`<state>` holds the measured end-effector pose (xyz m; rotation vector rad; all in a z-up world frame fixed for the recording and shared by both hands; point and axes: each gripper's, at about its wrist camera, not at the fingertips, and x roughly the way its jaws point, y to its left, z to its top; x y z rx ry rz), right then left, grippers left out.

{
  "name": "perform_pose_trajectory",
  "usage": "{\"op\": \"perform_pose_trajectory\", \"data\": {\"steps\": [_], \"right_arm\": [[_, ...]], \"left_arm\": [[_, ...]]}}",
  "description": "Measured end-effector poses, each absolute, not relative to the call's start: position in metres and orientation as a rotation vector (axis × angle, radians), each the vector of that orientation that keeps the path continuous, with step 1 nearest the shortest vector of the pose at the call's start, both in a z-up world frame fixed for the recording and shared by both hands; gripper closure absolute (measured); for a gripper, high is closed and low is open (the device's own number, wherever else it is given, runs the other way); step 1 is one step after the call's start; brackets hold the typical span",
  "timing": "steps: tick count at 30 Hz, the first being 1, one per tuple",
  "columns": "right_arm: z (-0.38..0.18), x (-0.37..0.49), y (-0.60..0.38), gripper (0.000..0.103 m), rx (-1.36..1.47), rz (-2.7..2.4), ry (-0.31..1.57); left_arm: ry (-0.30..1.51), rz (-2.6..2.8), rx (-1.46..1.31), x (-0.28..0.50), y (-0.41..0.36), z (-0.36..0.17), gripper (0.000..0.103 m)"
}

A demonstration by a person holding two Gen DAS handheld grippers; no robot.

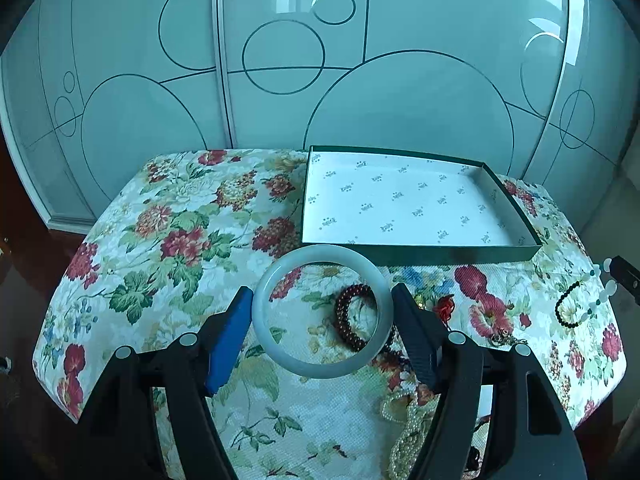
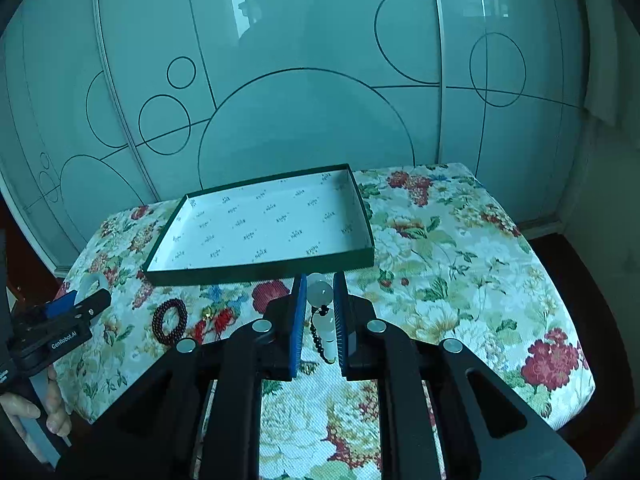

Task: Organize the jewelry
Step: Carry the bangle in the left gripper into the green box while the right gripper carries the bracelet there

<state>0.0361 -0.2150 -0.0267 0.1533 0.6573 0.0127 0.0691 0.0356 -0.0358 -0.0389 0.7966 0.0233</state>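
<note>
Left gripper (image 1: 322, 316) clamps pale bangle (image 1: 280, 280) across its width, lifted near green tray (image 1: 420, 256); smooth ring could slip out. Right gripper (image 2: 318, 316) nearly closed on bead string (image 2: 322, 320); dangling end may snag tray rim.

Cool, bluish daylight, sharp at centre and heavily bowed by the fisheye.

Window reflections glared on the glossy wardrobe doors (image 1: 304, 60), brightest at the top of both views. The floral cloth (image 1: 180, 216) was evenly lit with only soft shadows, one along the green box's near wall (image 1: 420, 254). Straight lines curved outward, the corners fell to black, and nothing was motion-blurred.
</note>
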Motion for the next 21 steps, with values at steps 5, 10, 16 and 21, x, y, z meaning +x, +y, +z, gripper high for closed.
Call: {"op": "perform_pose_trajectory", "data": {"steps": [5, 10, 16, 21], "right_arm": [[-0.007, 0.058, -0.213, 0.09, 0.159, 0.032, 0.613], [0.013, 0.084, -0.211, 0.09, 0.157, 0.047, 0.57], [0.023, 0.12, -0.208, 0.09, 0.158, 0.058, 0.554], [0.0, 0.155, -0.208, 0.09, 0.161, 0.046, 0.601]], "left_arm": [[0.783, 0.012, -0.041, 0.093, 0.03, -0.027, 0.033], [0.762, 0.0, -0.032, 0.122, 0.024, -0.014, 0.033], [0.742, -0.004, -0.046, 0.161, 0.02, -0.002, 0.033], [0.763, 0.006, -0.047, 0.195, 0.015, -0.018, 0.033]]}}
